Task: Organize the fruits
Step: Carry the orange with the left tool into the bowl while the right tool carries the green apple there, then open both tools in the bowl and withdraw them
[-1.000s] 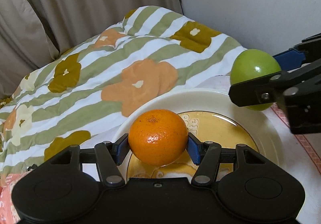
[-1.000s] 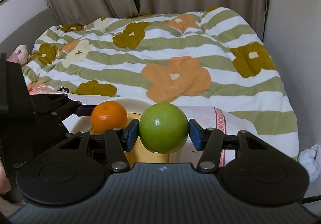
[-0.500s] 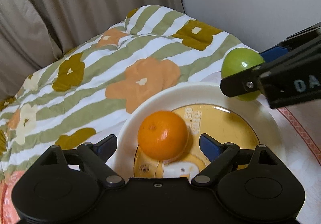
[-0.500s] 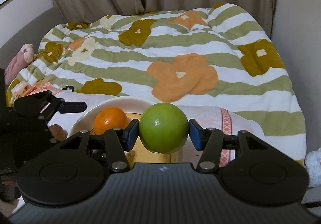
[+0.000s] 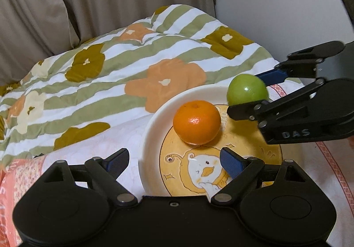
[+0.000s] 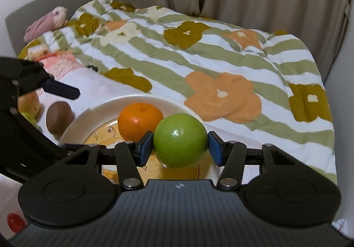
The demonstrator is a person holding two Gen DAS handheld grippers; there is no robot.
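An orange (image 5: 197, 122) lies on a cream plate (image 5: 152, 118) with a yellow cartoon centre. My left gripper (image 5: 174, 161) is open and empty, drawn back just short of the orange. My right gripper (image 6: 180, 144) is shut on a green apple (image 6: 180, 140) and holds it over the plate, right beside the orange (image 6: 140, 120). In the left wrist view the apple (image 5: 246, 92) sits at the plate's far right rim between the right gripper's fingers (image 5: 245, 111).
A brown kiwi (image 6: 59, 117) and a yellowish fruit (image 6: 29, 103) lie left of the plate (image 6: 88, 111) on a white cloth. A striped floral quilt (image 5: 110, 74) covers the bed behind. Curtains and a wall stand beyond.
My left gripper opened, let go of the orange on the plate and drew back. My right gripper moved the apple in over the plate, next to the orange.
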